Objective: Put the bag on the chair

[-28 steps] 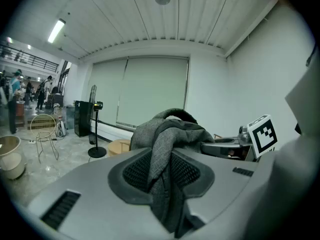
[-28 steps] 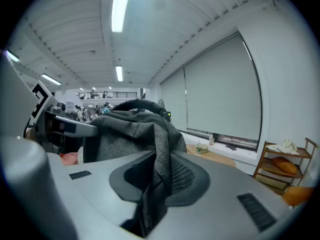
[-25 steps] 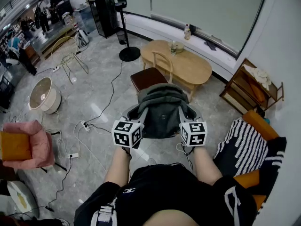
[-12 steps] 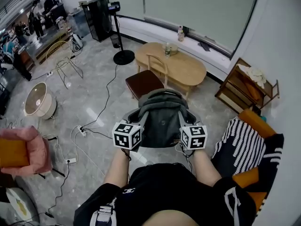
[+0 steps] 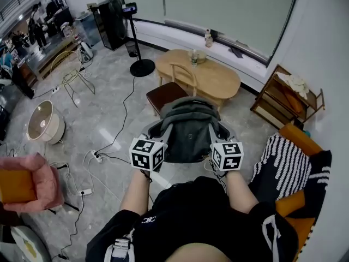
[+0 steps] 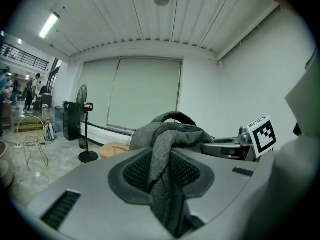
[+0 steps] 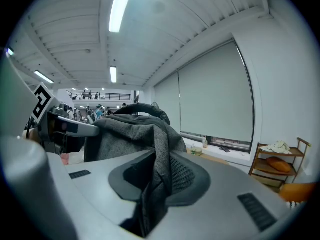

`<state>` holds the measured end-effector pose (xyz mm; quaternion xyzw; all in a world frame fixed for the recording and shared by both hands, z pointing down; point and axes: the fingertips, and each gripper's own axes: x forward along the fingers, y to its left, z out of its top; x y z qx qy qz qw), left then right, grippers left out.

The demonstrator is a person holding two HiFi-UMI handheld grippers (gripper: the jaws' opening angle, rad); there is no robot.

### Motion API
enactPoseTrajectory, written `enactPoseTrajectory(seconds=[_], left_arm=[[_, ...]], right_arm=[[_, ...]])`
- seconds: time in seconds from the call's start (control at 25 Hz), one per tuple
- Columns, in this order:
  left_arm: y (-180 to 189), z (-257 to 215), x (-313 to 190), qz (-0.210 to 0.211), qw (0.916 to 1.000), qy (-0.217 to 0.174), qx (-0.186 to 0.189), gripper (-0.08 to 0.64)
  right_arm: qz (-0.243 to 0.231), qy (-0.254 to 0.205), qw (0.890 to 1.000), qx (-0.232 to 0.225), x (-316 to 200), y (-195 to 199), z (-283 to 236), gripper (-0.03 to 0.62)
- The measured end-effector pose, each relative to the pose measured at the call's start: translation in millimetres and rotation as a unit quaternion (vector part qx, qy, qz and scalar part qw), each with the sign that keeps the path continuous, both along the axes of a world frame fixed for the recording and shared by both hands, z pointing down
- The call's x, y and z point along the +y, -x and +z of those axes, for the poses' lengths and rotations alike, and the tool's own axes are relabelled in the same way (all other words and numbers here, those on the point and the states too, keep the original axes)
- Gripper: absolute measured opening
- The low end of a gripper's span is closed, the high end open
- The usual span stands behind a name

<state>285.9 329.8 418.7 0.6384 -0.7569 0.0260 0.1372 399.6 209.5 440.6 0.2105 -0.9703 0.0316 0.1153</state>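
A grey backpack (image 5: 188,127) hangs in the air in front of me, held from both sides. My left gripper (image 5: 162,131) is shut on a grey strap of the bag (image 6: 165,134), which runs down between the left gripper's (image 6: 162,176) pads. My right gripper (image 5: 214,132) pinches bag fabric (image 7: 135,134). The right gripper's (image 7: 157,179) jaws have just been opening a little, with the cloth still pressed between them. The chair (image 5: 166,93), with a brown seat and a curved wooden back, stands on the floor just beyond the bag.
An oval wooden table (image 5: 218,81) with bottles stands behind the chair. A standing fan (image 5: 140,67) is to its left, and cables (image 5: 109,146) trail over the floor. At the right are a striped armchair (image 5: 283,162) and a wooden shelf (image 5: 286,100).
Both grippers and the bag have shifted slightly across the room together, and the room has slid a little in the head view. The hold on the bag looks the same.
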Motion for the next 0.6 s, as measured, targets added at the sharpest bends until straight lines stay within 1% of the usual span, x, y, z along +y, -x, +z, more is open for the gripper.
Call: enactPoseTrajectory(seconds=[0.12, 0.32, 0.6], left_arm=[[15, -4, -7, 0.000, 1.0000, -0.003, -0.004, 0.109], [46, 0, -26, -0.010, 0.9999, -0.005, 0.001, 0.109], [112, 12, -79, -0.021, 0.9997, 0.012, 0.005, 0.107]], right_arm=[[-0.001, -0.002, 1.000, -0.004, -7, 14, -4, 0.089], [-0.008, -0.006, 1.000, -0.007, -28, 47, -2, 0.089], [-0.020, 0.007, 1.000, -0.010, -84, 119, 10, 0.089]])
